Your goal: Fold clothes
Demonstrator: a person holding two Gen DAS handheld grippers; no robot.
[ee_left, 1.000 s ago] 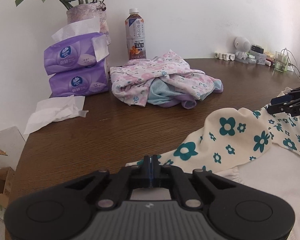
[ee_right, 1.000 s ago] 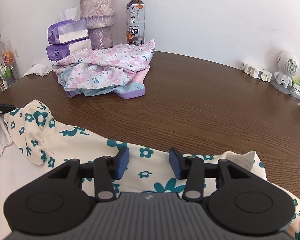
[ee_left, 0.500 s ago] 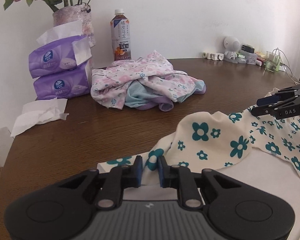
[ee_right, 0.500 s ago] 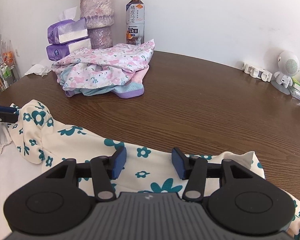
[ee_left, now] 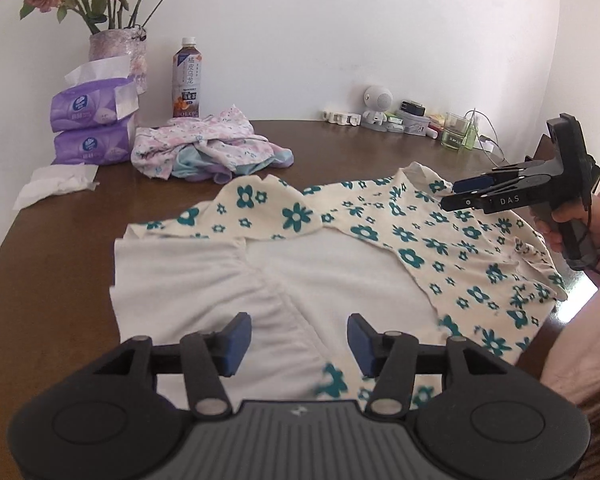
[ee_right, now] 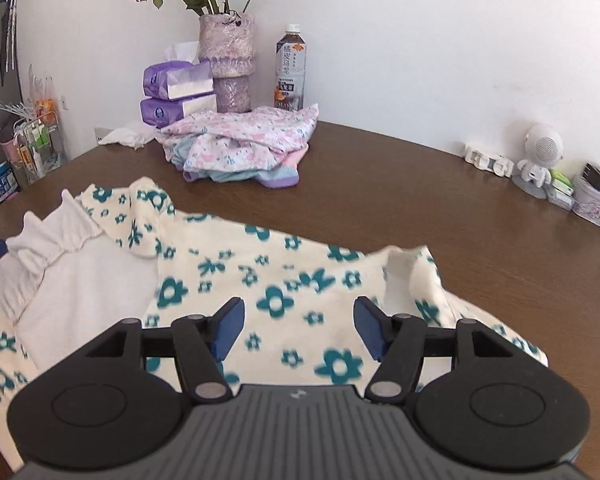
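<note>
A cream garment with teal flowers (ee_left: pixel 416 236) lies spread on the brown table (ee_left: pixel 72 236), its white inner side (ee_left: pixel 300 264) facing up in the middle. My left gripper (ee_left: pixel 298 340) hovers over the white part near the front. Its jaws are opening and nothing is pinched between them. In the right wrist view the same garment (ee_right: pixel 276 276) lies under my right gripper (ee_right: pixel 298 330), whose jaws are also opening with only loose cloth below them. A hand holds the right gripper (ee_left: pixel 456 194) over the garment's far right corner in the left wrist view.
A pile of pink floral clothes (ee_left: pixel 208 148) sits behind the garment. Two purple tissue packs (ee_left: pixel 92 120), a vase of roses (ee_left: pixel 120 48) and a tea bottle (ee_left: pixel 187 80) stand by the wall at the back left. A small white figure (ee_right: pixel 540 160) and small items line the back right.
The left gripper let go of the garment's edge, opened wide and drew back and up. The right gripper's jaws widened and it pulled back too. More of the garment now shows.
</note>
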